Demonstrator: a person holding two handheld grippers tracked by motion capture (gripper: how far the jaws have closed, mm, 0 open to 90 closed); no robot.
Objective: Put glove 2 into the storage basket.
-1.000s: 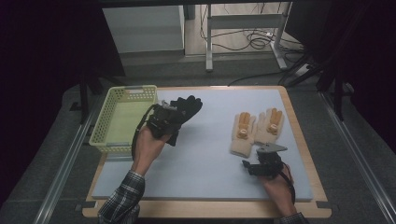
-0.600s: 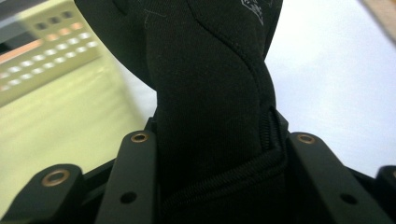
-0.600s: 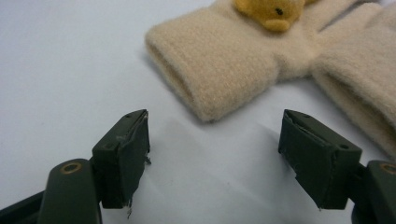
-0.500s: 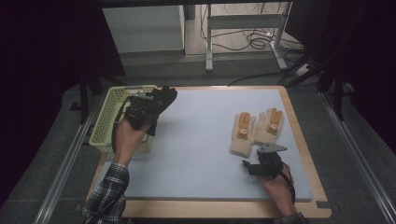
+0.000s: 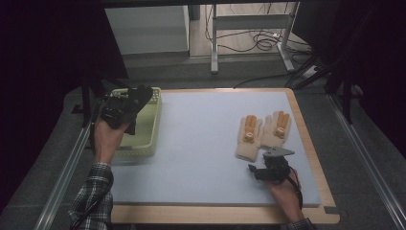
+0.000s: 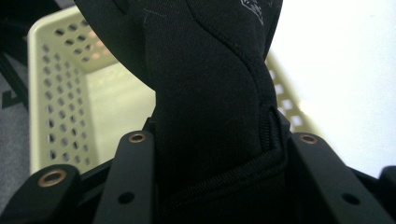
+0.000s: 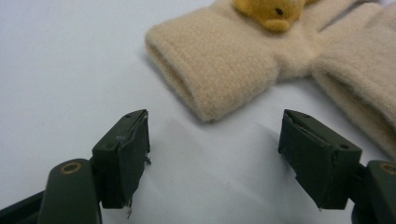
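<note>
Black fabric is what my left gripper (image 5: 119, 111) has pinched between its jaws: a black glove (image 6: 210, 93), gripped near its cuff and hanging over the pale basket (image 6: 56, 93) at the mat's left edge, which I judge is the right spot to let it drop in; a small white print near the glove's top is too cut off to read. My right gripper (image 7: 215, 158) rests low on the blue mat (image 5: 201, 134) with its jaws wide apart and nothing between them, aimed at the cuff of the cream gloves (image 7: 233, 70) just ahead, probably next to go. Those lie side by side with a yellow bear face (image 7: 271, 14) sewn on.
</note>
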